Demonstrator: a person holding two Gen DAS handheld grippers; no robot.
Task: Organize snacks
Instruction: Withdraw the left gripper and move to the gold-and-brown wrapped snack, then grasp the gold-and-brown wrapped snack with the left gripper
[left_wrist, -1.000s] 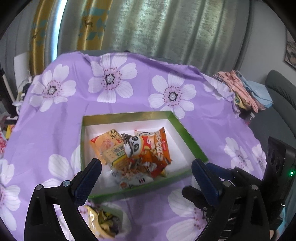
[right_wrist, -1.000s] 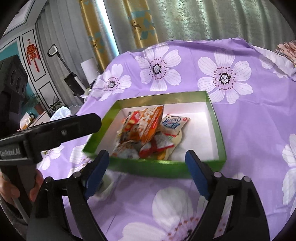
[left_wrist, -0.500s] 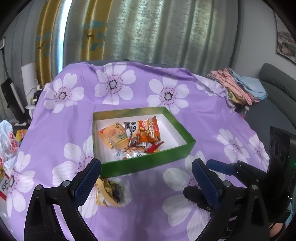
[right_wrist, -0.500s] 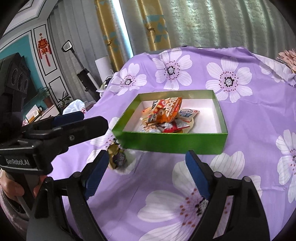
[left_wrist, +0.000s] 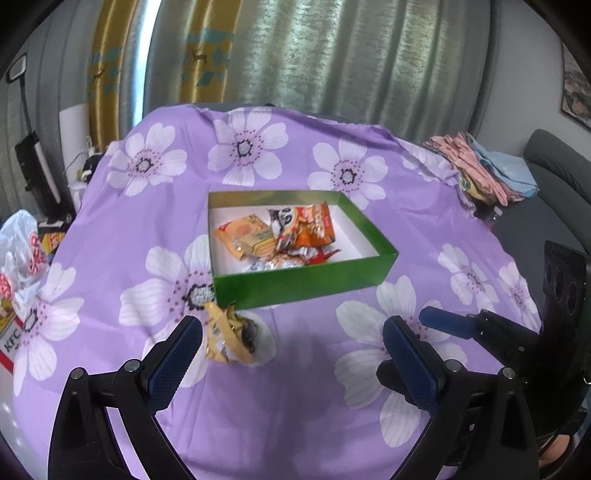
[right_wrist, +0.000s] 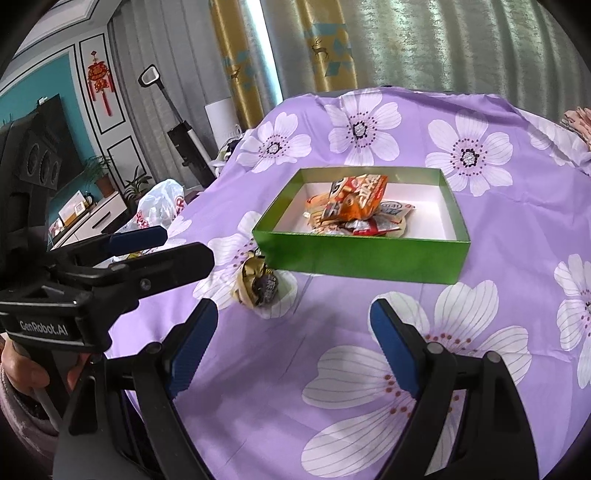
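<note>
Both grippers are backing away from the green box: you are holding the left gripper (left_wrist: 291, 354) and the right gripper (right_wrist: 291, 349) with jaws spread wide and nothing between the pads. Compared with a second ago, the purple flowered cloth (left_wrist: 295, 424) is filling far more of each view, and the green box (left_wrist: 306, 282) is sitting farther off, near the middle of the table. Inside it, the pile of snack packets (left_wrist: 280, 240) is lying bunched toward the left half, unchanged. One yellow wrapped snack (left_wrist: 229, 338) is now showing fully; it is lying on the cloth just outside the box's near left corner, close to the left gripper's left pad. Judgement: sorting is not finished; this stray packet is looking like the next pick, probably for the left gripper.
</note>
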